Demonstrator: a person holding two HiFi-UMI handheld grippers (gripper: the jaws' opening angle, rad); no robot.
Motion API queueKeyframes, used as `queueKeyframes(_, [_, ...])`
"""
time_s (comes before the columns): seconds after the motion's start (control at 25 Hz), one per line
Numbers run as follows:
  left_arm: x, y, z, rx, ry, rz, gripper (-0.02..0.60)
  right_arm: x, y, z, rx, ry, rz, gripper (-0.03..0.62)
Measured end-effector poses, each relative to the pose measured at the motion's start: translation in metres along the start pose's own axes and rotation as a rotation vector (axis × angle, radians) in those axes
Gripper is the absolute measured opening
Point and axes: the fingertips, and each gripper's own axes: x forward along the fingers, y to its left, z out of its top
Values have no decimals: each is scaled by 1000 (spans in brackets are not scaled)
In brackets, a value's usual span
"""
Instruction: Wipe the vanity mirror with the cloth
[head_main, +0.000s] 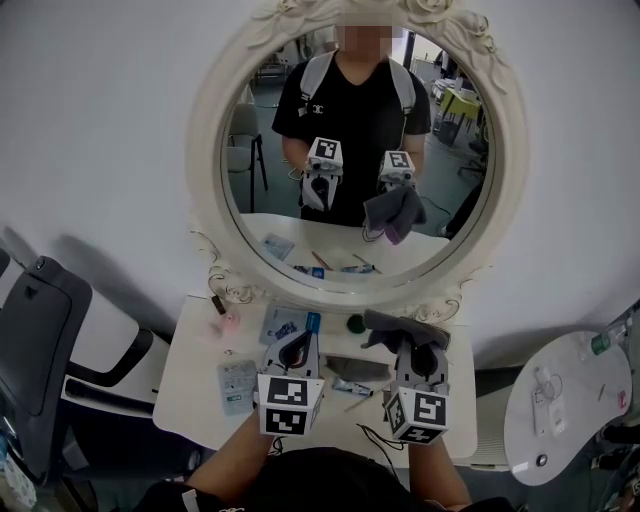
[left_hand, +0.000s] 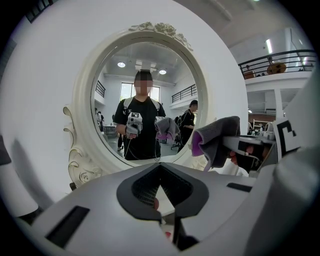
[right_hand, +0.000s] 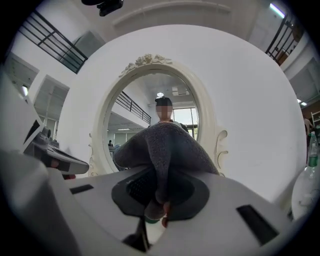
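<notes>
An oval vanity mirror (head_main: 262, 130) in an ornate white frame hangs on the wall above a white table (head_main: 190, 380). It fills the middle of the left gripper view (left_hand: 107, 100) and the right gripper view (right_hand: 130, 115). My right gripper (head_main: 418, 342) (right_hand: 165, 172) is shut on a grey cloth (head_main: 405, 326) (right_hand: 165, 142) with a purple underside, held above the table just short of the mirror's lower rim. That cloth (left_hand: 217, 140) also shows at the right of the left gripper view. My left gripper (head_main: 297, 342) (left_hand: 160, 167) hovers beside it, shut on nothing.
Small items lie on the table: flat packets (head_main: 238, 385) (head_main: 285, 322), a tube (head_main: 350, 388), a dark round object (head_main: 355, 323) and a pink item (head_main: 228, 322). A black chair (head_main: 40, 330) stands at the left. A round white side table (head_main: 565, 410) stands at the right.
</notes>
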Motion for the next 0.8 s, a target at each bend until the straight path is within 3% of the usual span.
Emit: queueKeyframes(0.8, [-8,4,1,9,-6,-3,0,2,12,-1,5,15,41,46])
